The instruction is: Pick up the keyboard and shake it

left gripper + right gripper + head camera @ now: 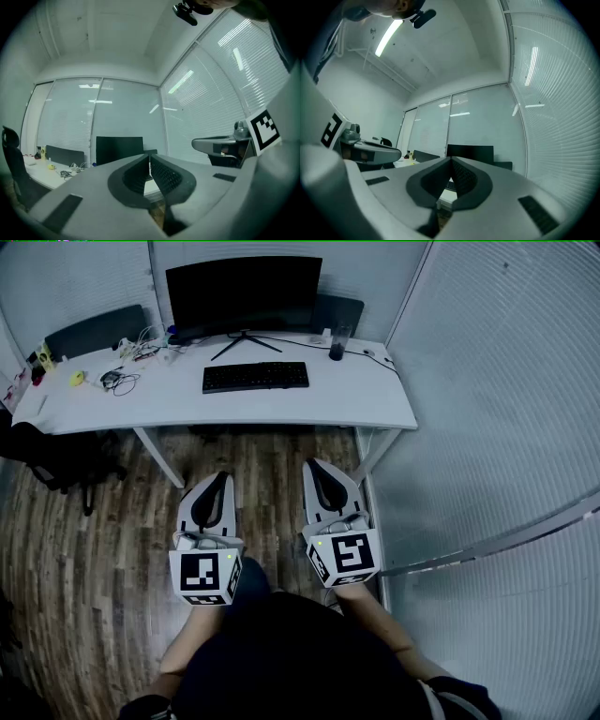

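The person's dark-clothed torso fills the near edge of the head view. Just beyond it the left gripper and the right gripper hang side by side over the brown plank floor, each with its jaws pressed together and nothing between them. The flat black keyboard lies well apart from both, at the far side on the white desk, just in front of the dark monitor. It looks a light, stiff plastic slab, long enough to twist if taken at one end, so a hold at each short end seems best. Its keys may give under the pads, and it sits low, so the jaws must open and get under its edge. Whether a cable trails from it cannot be told. The left marker cube and the right marker cube bear only black-and-white squares; no brand or key legend is readable.
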The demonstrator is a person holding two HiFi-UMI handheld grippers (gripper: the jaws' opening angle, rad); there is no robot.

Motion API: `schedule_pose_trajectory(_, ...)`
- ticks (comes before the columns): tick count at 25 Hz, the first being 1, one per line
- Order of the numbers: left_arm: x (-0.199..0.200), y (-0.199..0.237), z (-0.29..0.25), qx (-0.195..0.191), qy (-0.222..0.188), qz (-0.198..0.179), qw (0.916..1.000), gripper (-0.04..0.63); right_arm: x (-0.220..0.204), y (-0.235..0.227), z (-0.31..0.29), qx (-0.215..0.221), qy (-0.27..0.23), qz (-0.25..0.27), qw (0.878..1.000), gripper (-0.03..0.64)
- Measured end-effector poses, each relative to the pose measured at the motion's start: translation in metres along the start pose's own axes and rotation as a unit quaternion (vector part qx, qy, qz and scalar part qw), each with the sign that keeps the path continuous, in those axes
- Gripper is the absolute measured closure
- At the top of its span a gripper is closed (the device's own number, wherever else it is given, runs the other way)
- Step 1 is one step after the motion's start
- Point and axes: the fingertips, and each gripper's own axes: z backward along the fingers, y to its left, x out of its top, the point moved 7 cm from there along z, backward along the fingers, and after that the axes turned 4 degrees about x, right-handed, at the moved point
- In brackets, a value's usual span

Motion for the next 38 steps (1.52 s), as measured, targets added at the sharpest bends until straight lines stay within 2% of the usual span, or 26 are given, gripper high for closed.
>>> schedule_pose_trajectory(6, -0.013, 0.005, -0.022, -0.005, -0.004, 0.006, 1.0, 0.565, -0.011, -0.009, -0.019, 0.007, -0.008, 0.01, 1.0, 0.589)
schedule_pose_trajectory(11, -0.028, 0.025, -0.058, -0.011, -0.001, 0.012, 0.9999, 0.563, -0.03, -0.023, -0.058, 0.0, -0.001, 0.003, 1.0, 0.588)
schedule_pose_trajectory(18, -0.049, 0.081, -0.147, -0.023, 0.009, 0.012, 0.9996, 0.563, -0.062, -0.051, -0.151, 0.008, 0.03, -0.008, 0.999, 0.584)
schedule_pose_trajectory(21, -0.054, 0.107, -0.19, -0.026, 0.013, 0.014, 0.9995, 0.563, -0.074, -0.066, -0.193, 0.005, 0.051, -0.009, 0.999, 0.556)
schedule_pose_trajectory(25, -0.065, 0.137, -0.243, -0.033, 0.021, 0.023, 0.999, 0.563, -0.093, -0.092, -0.242, -0.017, 0.078, -0.021, 0.997, 0.492)
schedule_pose_trajectory(32, -0.087, 0.167, -0.302, -0.059, 0.041, 0.031, 0.997, 0.563, -0.13, -0.122, -0.284, -0.068, 0.125, -0.044, 0.989, 0.462)
schedule_pose_trajectory(38, -0.12, 0.174, -0.323, -0.074, 0.09, 0.05, 0.9919, 0.563, -0.166, -0.147, -0.297, -0.091, 0.18, -0.074, 0.977, 0.44)
